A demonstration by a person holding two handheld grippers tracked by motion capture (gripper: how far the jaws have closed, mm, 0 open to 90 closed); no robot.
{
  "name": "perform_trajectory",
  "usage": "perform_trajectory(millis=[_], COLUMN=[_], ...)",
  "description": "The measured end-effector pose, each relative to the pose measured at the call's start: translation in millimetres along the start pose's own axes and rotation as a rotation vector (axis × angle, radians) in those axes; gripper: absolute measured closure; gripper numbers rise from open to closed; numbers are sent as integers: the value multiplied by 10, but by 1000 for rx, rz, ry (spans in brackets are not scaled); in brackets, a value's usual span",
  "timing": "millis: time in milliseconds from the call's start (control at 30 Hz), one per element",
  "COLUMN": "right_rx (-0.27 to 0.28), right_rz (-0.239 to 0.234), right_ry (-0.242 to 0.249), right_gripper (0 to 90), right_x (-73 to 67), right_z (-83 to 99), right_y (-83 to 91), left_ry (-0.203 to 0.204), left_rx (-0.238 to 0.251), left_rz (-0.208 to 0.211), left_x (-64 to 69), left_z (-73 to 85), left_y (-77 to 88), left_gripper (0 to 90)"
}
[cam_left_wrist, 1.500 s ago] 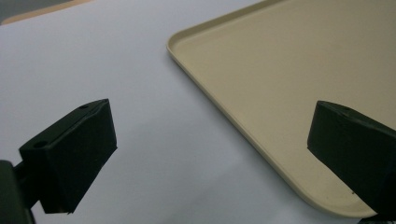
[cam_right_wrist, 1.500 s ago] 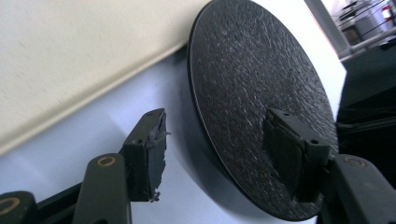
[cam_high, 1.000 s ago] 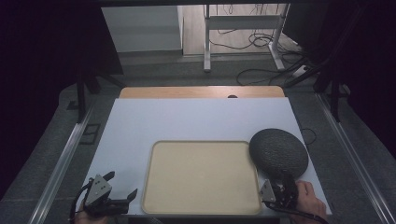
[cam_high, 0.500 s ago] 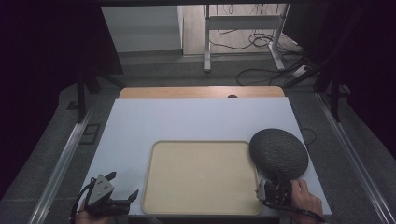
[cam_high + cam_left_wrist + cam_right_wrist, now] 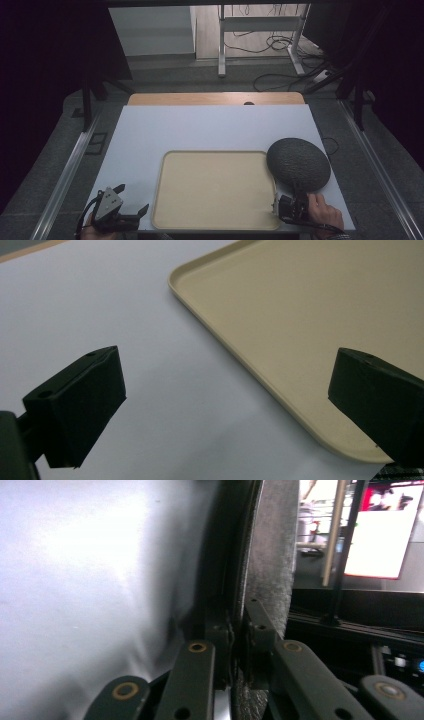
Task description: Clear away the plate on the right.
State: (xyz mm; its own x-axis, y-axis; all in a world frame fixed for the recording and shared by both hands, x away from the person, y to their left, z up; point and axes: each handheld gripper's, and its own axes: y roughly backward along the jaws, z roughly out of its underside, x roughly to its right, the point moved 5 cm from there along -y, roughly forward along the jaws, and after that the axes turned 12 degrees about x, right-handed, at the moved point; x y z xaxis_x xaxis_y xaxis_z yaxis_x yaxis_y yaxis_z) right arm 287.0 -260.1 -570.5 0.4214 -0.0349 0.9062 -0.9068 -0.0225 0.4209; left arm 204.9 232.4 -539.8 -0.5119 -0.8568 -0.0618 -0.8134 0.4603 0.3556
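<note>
A dark grey speckled round plate [image 5: 298, 162] lies on the white table at the right, its left edge over the corner of a beige tray [image 5: 215, 185]. My right gripper [image 5: 294, 194] is shut on the plate's near rim, held by a hand at the front right. In the right gripper view the jaws [image 5: 239, 630] pinch the thin rim of the plate [image 5: 270, 555], seen turned on its side. My left gripper [image 5: 132, 198] rests open at the front left, beside the tray's near left corner. Its jaws [image 5: 232, 375] stand wide apart, holding nothing, with the tray [image 5: 310, 315] edge between them.
The white table top [image 5: 200, 130] stretches behind the tray, with a wooden strip [image 5: 215, 98] along its far edge. Metal rails run down both sides. Cables and a desk frame [image 5: 260, 30] lie on the floor beyond.
My right gripper and hand have shifted slightly left along the plate's near rim. The plate, the tray and the left gripper stay where they were.
</note>
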Motion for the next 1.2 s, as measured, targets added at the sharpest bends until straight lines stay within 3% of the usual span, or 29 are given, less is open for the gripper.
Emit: perform_trajectory(millis=[600,767,800,1033,1200], right_rx=[16,21,24,29,31], right_rz=[7,19,28,48,50], right_ry=[-30,-26,-19,-13,-13], right_gripper=[851,849,850,847,846], right_x=[92,109,122,155,164], right_z=[42,35,29,7,0], right_y=[58,86,102,140,159], left_ry=[25,51,74,138,161], left_rx=[28,50,58,88,94], left_rz=[-11,3,16,48,60], left_x=[-23,-36,-44,-56,-52], left_z=[-11,-23,-24,-38,-41], left_y=[35,43,43,56,54], left_gripper=[13,4,2,0,0])
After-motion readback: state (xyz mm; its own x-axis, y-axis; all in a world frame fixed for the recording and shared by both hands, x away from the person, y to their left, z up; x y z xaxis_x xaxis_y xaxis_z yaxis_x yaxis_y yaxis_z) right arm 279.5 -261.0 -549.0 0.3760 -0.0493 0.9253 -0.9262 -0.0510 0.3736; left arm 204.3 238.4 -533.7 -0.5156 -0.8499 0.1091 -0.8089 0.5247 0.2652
